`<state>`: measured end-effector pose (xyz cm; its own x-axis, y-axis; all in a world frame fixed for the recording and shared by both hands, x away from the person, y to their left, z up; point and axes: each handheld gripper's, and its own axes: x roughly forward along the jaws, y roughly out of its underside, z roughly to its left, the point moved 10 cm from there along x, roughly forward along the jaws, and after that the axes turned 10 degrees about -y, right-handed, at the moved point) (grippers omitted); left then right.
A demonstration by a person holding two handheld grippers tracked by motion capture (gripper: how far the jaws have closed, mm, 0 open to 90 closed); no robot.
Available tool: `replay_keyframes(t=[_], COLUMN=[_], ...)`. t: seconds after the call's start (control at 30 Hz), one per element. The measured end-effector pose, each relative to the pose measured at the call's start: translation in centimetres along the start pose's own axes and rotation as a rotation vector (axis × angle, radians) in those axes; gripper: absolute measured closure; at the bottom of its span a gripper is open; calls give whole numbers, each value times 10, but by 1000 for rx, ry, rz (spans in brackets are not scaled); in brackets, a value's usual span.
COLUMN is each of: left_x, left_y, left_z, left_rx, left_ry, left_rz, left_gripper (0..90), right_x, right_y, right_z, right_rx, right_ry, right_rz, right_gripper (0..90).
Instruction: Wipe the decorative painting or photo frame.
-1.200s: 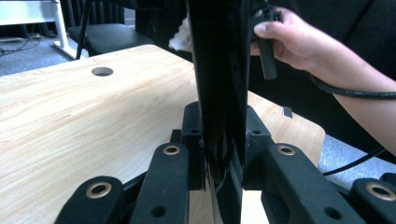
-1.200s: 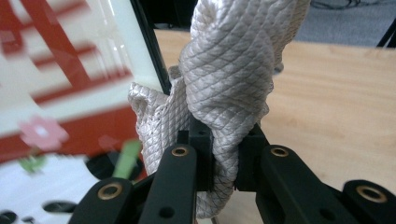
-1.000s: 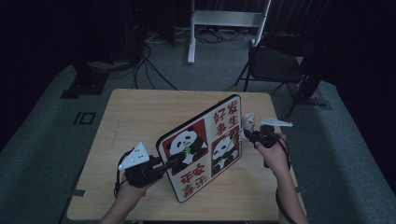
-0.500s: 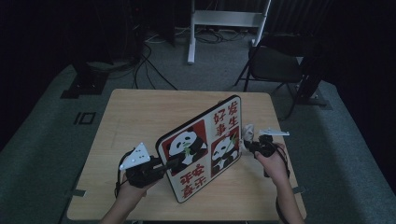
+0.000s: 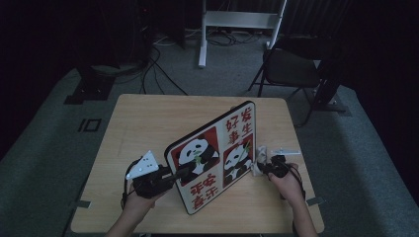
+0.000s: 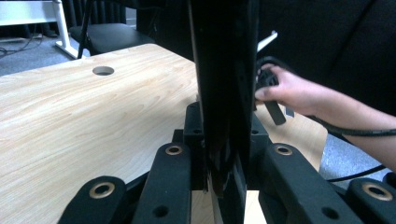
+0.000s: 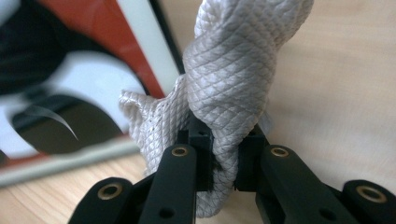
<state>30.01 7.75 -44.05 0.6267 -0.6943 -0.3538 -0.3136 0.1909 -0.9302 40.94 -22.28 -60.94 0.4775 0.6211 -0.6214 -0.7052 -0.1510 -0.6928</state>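
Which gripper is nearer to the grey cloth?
Right. The right gripper has its jaws shut on the grey cloth; the left gripper clamps the panda board's opposite edge.

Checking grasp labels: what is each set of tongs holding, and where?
Left tongs: clamped on the lower left edge of the upright red-and-white panda picture board. Right tongs: shut on a bunched fold of grey quilted cloth.

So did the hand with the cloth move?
Yes. The right gripper with the cloth came down beside the panda board, from near its top corner toward the table.
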Motion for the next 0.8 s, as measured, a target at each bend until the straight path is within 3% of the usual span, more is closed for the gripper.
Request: replay_keyframes(t=[0.07,0.27,0.4,0.67,0.8], left_x=[0,-1,-1,-4,-5], left_y=[0,1,1,-3,-2], left_z=[0,2,2,4,5], left_rx=[-6,-14,-20,-29,-35], left_ry=[3,4,7,2,2], left_rz=[2,3,4,-19,-11], left_gripper=[795,793,793,730,705], right_x=[-1,-12,-20,-30,-36], right_y=[1,-3,-3,-2,-5], right_z=[-1,-11,-24,-35,-40], right_rx=[6,-35,-22,-9,-1], right_ry=[-3,98,150,181,198], right_rz=[-19,-48,-62,-89,-113], right_gripper=[801,769,756,619,502])
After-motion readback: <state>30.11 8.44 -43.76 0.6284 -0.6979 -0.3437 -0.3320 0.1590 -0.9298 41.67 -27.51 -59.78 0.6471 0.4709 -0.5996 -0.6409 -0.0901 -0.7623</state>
